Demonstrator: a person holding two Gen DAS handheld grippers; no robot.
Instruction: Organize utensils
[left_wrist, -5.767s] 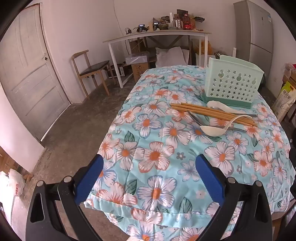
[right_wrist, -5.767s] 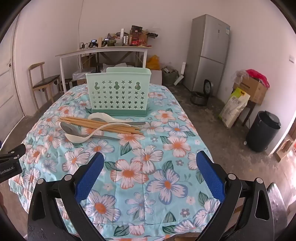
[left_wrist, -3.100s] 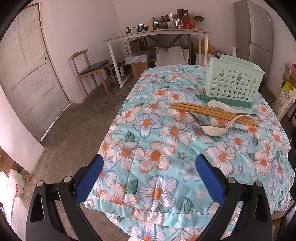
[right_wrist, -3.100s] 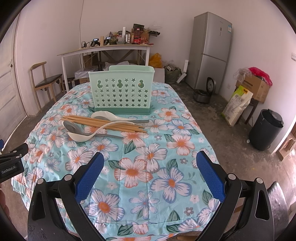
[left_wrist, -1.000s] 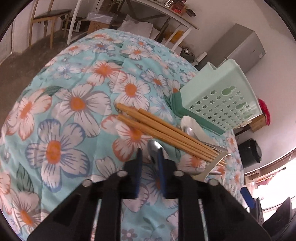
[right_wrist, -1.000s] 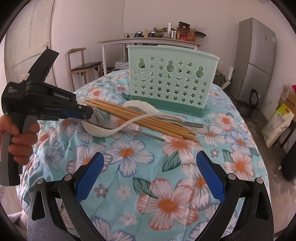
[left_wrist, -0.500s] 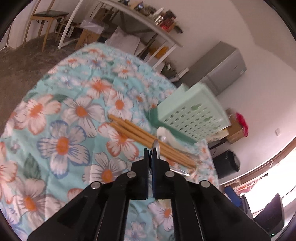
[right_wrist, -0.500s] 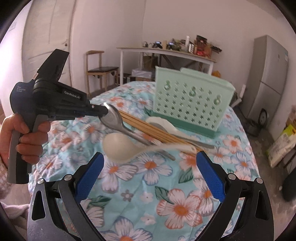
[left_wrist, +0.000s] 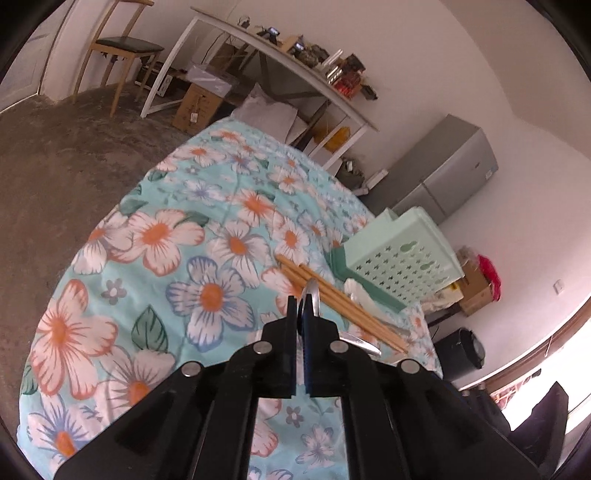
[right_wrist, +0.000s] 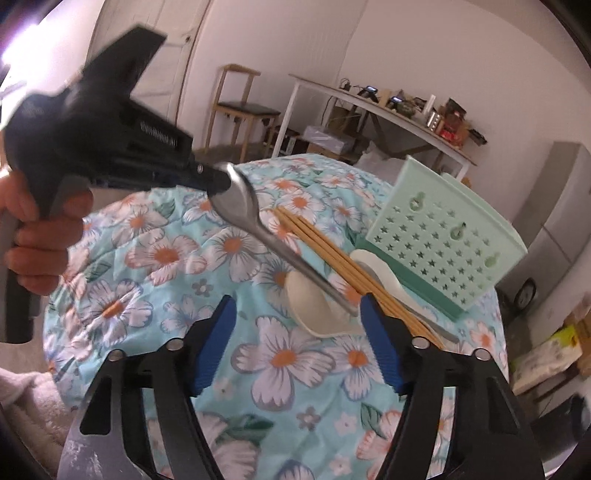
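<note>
Left gripper (right_wrist: 212, 184) clamped on metal spoon (right_wrist: 251, 218), pinching bowel-end rim only: bowl at the jaws, handle sticking out free, slanting down toward the white ceramic spoon (right_wrist: 317, 306). Spoon lifted clear of the floral cloth (right_wrist: 155, 254), handle tip hanging just above the white spoon's bowl, near the chopsticks (right_wrist: 332, 254). In left wrist view, only a thin sliver of spoon bowl (left_wrist: 312, 295) visible edge-on between the pressed-together pads. Right gripper (right_wrist: 297, 343) not holding anything; jaws have just been closing, now partly spread, nothing between the pads, handle tip just ahead of and above the gap, close to the right pad. Looks like setup for a hand-over or regrip on the handle. Handling judgement: steel spoon stiff, light, smooth and slippery; pinch on a curved bowl edge is weak, liable to pivot or slip under a bump. Better hold is mid-handle, flat faces against the pads. Ceramic spoons brittle, so no dropping steel on them. Chopsticks light, stiff, prone to rolling; 1 bundle, best taken near the middle. Green perforated caddy (right_wrist: 443, 236) standing upright just beyond the pile, 2nd white spoon (right_wrist: 373, 262) lying at its base. Nothing seen in the caddy yet; inside mostly hidden.
</note>
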